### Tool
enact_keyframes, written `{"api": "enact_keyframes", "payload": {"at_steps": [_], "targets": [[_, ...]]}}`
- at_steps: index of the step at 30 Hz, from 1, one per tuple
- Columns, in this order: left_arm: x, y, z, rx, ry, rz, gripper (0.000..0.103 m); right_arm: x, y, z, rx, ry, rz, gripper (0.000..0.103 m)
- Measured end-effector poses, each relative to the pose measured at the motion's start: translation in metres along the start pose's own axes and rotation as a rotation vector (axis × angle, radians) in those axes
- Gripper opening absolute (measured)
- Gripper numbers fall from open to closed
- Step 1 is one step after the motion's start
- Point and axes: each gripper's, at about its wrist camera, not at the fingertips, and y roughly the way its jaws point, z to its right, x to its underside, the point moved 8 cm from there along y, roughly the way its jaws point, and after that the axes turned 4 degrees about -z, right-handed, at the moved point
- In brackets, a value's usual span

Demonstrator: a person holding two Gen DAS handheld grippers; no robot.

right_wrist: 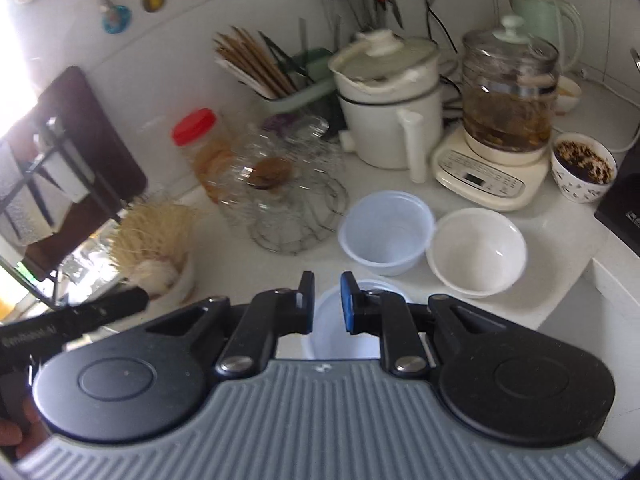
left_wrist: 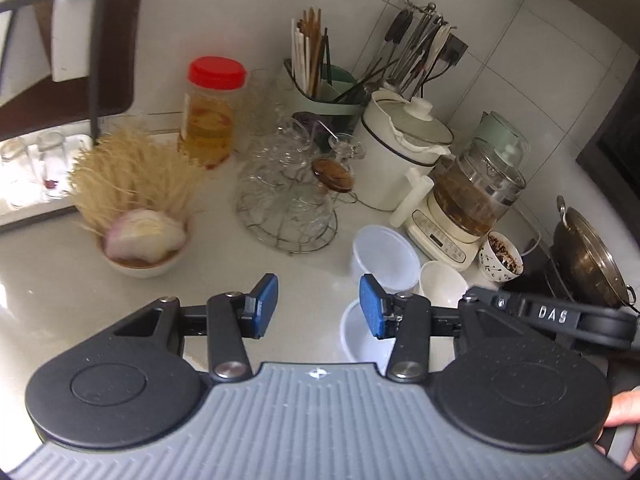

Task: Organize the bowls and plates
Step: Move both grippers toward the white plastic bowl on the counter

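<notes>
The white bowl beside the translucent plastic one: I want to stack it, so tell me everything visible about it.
The white bowl is round, opaque and glossy, probably ceramic or melamine, with a thin rim and a smooth, deep inside. It stands upright and looks empty and clean. It sits on the white counter, its rim touching or nearly touching the plastic bowl on its left. A patterned cup with dark residue stands behind it, apart. Neither gripper touches it.

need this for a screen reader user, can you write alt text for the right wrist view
The right hand-held gripper, fingers slightly apart and holding nothing, hovers over a translucent plastic bowl on a white kitchen counter. Just beyond sit a second translucent bowl and a white bowl, side by side, with a wire rack of glasses, a white pot and a glass kettle behind.
</notes>
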Motion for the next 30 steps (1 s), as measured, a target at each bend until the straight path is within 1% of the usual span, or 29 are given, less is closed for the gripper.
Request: {"api": "enact_keyframes", "payload": {"at_steps": [2, 3, 4, 5, 6, 8, 10, 14, 17, 19, 21, 22, 24, 25, 26, 28, 30], "targets": [[0.001, 0.013, 0.011, -0.020, 0.012, -0.016, 0.051, 0.000, 0.005, 0.016, -0.006, 0.022, -0.019, 0.018], [0.003, 0.020, 0.016, -0.028, 0.015, -0.030, 0.051, 0.001, 0.009, 0.024, -0.007, 0.033, -0.031, 0.022], [0.004, 0.027, 0.021, -0.032, 0.019, -0.041, 0.051, 0.002, 0.012, 0.032, -0.008, 0.042, -0.044, 0.028], [0.006, 0.034, 0.026, -0.037, 0.021, -0.054, 0.051, 0.003, 0.015, 0.038, -0.013, 0.052, -0.055, 0.042], [0.008, 0.040, 0.030, -0.044, 0.018, -0.067, 0.051, 0.004, 0.018, 0.044, -0.025, 0.061, -0.063, 0.052], [0.013, 0.053, 0.034, -0.056, 0.005, -0.097, 0.051, 0.007, 0.024, 0.053, -0.058, 0.067, -0.081, 0.052], [0.018, 0.065, 0.036, -0.062, -0.031, -0.129, 0.051, 0.011, 0.033, 0.062, -0.087, 0.075, -0.111, 0.052], [0.030, 0.091, 0.032, -0.059, -0.144, -0.204, 0.051, 0.023, 0.057, 0.073, -0.134, 0.072, -0.190, 0.052], [0.039, 0.107, 0.030, -0.074, -0.196, -0.245, 0.050, 0.032, 0.074, 0.077, -0.166, 0.047, -0.237, 0.051], [0.043, 0.116, 0.033, -0.090, -0.208, -0.258, 0.050, 0.038, 0.085, 0.079, -0.186, 0.046, -0.274, 0.051], [0.048, 0.124, 0.035, -0.094, -0.228, -0.262, 0.049, 0.041, 0.091, 0.080, -0.204, 0.042, -0.289, 0.050], [0.050, 0.128, 0.036, -0.087, -0.250, -0.265, 0.048, 0.042, 0.093, 0.080, -0.213, 0.030, -0.294, 0.049], [0.055, 0.133, 0.037, -0.081, -0.289, -0.260, 0.042, 0.044, 0.098, 0.082, -0.232, 0.026, -0.316, 0.047], [0.057, 0.135, 0.036, -0.093, -0.298, -0.257, 0.040, 0.044, 0.100, 0.084, -0.247, 0.029, -0.327, 0.045], [0.059, 0.137, 0.036, -0.105, -0.304, -0.256, 0.036, 0.045, 0.102, 0.086, -0.257, 0.031, -0.335, 0.041], [0.062, 0.140, 0.035, -0.123, -0.320, -0.256, 0.032, 0.045, 0.103, 0.090, -0.261, 0.033, -0.342, 0.038], [0.065, 0.143, 0.034, -0.135, -0.332, -0.260, 0.027, 0.045, 0.105, 0.093, -0.276, 0.035, -0.353, 0.032]]}}
